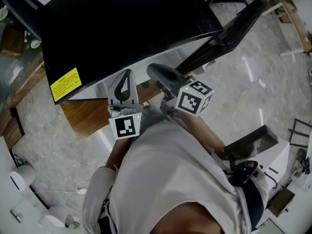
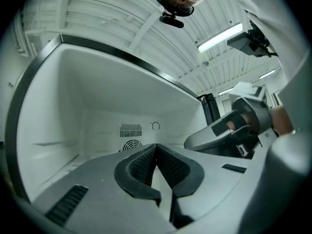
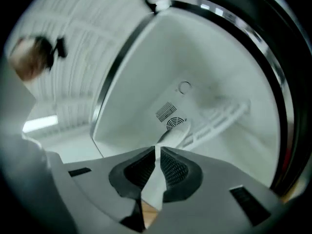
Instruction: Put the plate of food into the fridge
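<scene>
The fridge [image 1: 126, 23] is black on top, and its white inside [image 2: 97, 106] fills both gripper views. A thin white plate rim [image 3: 175, 129] reaches from between my right gripper's [image 3: 156, 150] jaws towards the back wall. Those jaws stand slightly parted around it, and I see no food on it. My left gripper [image 2: 156, 146] is shut on nothing, with its tips touching. In the head view, both the left gripper [image 1: 128, 73] and the right gripper [image 1: 151, 68] point into the fridge under its top edge, which hides the plate. The right gripper [image 2: 229, 133] also shows at the right of the left gripper view.
A round vent and grille [image 3: 168, 112] sit on the fridge's back wall, beside a white wire shelf [image 3: 219, 118]. The open black door [image 1: 234, 28] stands to the right. A yellow label [image 1: 66, 84] marks the fridge's front corner. White equipment [image 1: 273, 155] stands at the lower right.
</scene>
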A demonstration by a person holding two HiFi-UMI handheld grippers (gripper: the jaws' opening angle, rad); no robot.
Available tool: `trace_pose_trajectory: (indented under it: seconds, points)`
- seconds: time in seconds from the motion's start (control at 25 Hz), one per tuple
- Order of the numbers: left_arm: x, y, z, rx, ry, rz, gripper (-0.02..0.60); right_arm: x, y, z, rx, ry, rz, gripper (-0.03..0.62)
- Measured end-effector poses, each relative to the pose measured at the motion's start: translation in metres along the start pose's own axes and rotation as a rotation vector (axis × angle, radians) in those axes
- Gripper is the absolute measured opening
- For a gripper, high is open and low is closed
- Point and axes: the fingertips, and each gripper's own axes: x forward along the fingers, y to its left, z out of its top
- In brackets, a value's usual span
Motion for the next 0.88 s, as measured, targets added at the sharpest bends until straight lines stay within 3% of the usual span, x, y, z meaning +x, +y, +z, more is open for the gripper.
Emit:
trace_pose_trajectory:
  seconds: [0.08,0.16,0.4,0.6,0.88]
  points:
    - [-0.001,0.010,-0.006,-0.007,0.053,0.030,0.012,0.009,0.004,-0.002,-0.341,0.041,-0.113,0.043]
    - [0.000,0.020,-0.009,-0.027,0.073,0.059,0.012,0.020,0.009,-0.008,-0.490,0.071,-0.141,0.043]
    - [0.010,0.032,-0.016,-0.079,0.093,0.059,0.012,0.039,0.010,-0.013,-0.590,0.086,-0.164,0.043]
    - [0.016,0.023,-0.017,-0.069,0.119,0.014,0.012,0.046,0.003,-0.003,-0.540,0.045,-0.193,0.037]
    - [0.016,0.019,-0.016,-0.076,0.124,-0.004,0.012,0.044,-0.007,0.010,-0.571,-0.010,-0.264,0.038]
